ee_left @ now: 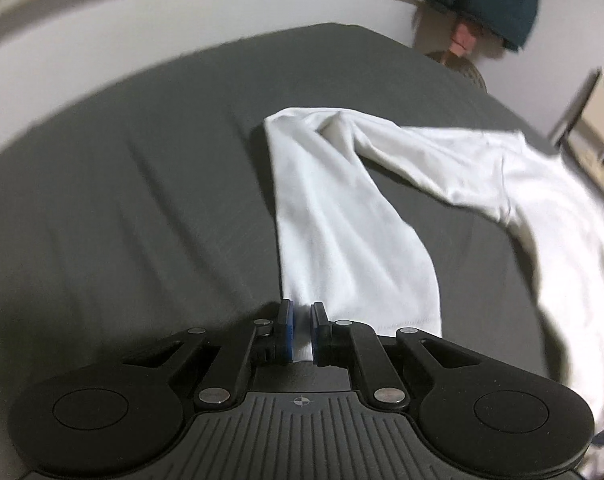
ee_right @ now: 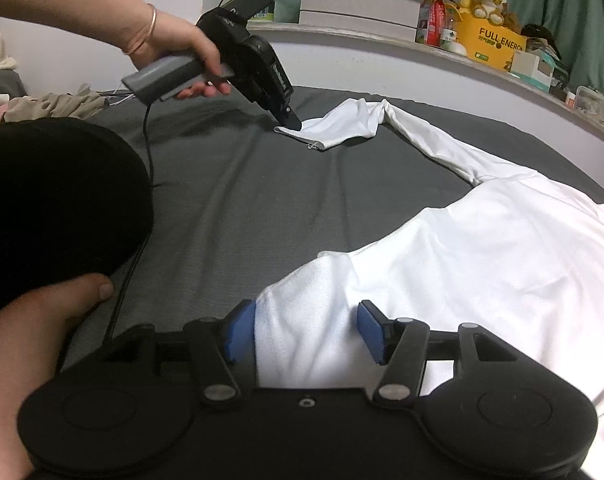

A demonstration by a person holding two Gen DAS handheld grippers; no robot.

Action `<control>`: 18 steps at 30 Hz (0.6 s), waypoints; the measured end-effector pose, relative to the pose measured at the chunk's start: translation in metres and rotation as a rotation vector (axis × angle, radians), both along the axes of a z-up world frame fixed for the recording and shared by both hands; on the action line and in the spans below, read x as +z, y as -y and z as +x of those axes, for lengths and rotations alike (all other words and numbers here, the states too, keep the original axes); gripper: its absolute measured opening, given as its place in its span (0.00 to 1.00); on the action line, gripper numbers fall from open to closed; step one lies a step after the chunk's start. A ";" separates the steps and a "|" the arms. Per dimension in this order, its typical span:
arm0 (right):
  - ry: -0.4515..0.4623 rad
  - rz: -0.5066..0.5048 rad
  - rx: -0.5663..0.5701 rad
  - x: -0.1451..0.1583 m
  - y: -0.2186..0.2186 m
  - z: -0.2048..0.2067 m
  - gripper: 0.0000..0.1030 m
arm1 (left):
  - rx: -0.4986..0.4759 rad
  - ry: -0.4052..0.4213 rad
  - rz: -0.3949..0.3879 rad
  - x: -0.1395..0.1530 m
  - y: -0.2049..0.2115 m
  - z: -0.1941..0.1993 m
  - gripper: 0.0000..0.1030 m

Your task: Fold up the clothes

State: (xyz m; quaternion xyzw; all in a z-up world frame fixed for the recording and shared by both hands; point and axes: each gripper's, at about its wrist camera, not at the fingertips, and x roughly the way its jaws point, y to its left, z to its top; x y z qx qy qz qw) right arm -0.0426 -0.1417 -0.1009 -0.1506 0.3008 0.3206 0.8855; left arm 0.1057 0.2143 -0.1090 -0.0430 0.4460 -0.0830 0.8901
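A white long-sleeved shirt [ee_right: 481, 260] lies spread on the dark grey bedsheet [ee_right: 242, 200]. Its long sleeve [ee_left: 341, 232] is doubled back, and the cuff end reaches my left gripper [ee_left: 302, 320], which is shut with white cuff fabric pinched between its blue pads. From the right wrist view, a hand holds that left gripper [ee_right: 293, 122] tip-down on the cuff at the far middle of the bed. My right gripper [ee_right: 302, 328] stands open. A bunched edge of the shirt's body lies loose between its blue pads [ee_right: 238, 332].
A person's dark-clothed leg [ee_right: 54, 200] and a hand [ee_right: 42, 320] fill the left foreground, with a black cable [ee_right: 142, 220] trailing across the sheet. Loose clothes [ee_right: 54, 104] lie at the far left. A curved ledge [ee_right: 381, 36] behind the bed carries boxes, a can and a plush toy.
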 end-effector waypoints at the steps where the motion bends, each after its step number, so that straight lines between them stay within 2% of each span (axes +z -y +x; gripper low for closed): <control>1: 0.001 0.000 0.000 0.000 0.000 0.000 0.55 | -0.010 0.014 0.028 0.002 0.005 -0.003 0.16; 3: 0.002 0.000 -0.001 0.000 0.000 0.000 0.56 | -0.034 0.031 0.052 0.006 0.011 -0.001 0.33; 5: 0.003 0.001 -0.002 0.000 0.001 0.000 0.56 | -0.077 0.010 0.022 0.006 0.017 0.001 0.80; 6: 0.003 0.001 -0.001 0.000 0.001 0.000 0.56 | -0.095 -0.001 0.018 0.006 0.021 0.002 0.85; 10: 0.004 0.001 0.001 0.000 0.001 -0.001 0.56 | -0.114 -0.015 0.119 0.006 0.041 0.001 0.85; 11: 0.004 0.001 0.001 0.000 0.001 -0.001 0.56 | -0.110 -0.014 0.130 0.007 0.043 0.001 0.78; 13: 0.003 0.000 0.002 0.000 0.001 -0.002 0.56 | -0.067 0.012 0.084 0.012 0.033 -0.001 0.67; 16: 0.004 0.000 0.003 0.000 0.002 -0.003 0.57 | 0.026 0.064 -0.051 0.017 0.007 -0.008 0.67; 18: 0.004 0.000 0.004 0.000 0.003 -0.003 0.57 | 0.096 0.120 -0.076 0.021 -0.006 -0.014 0.67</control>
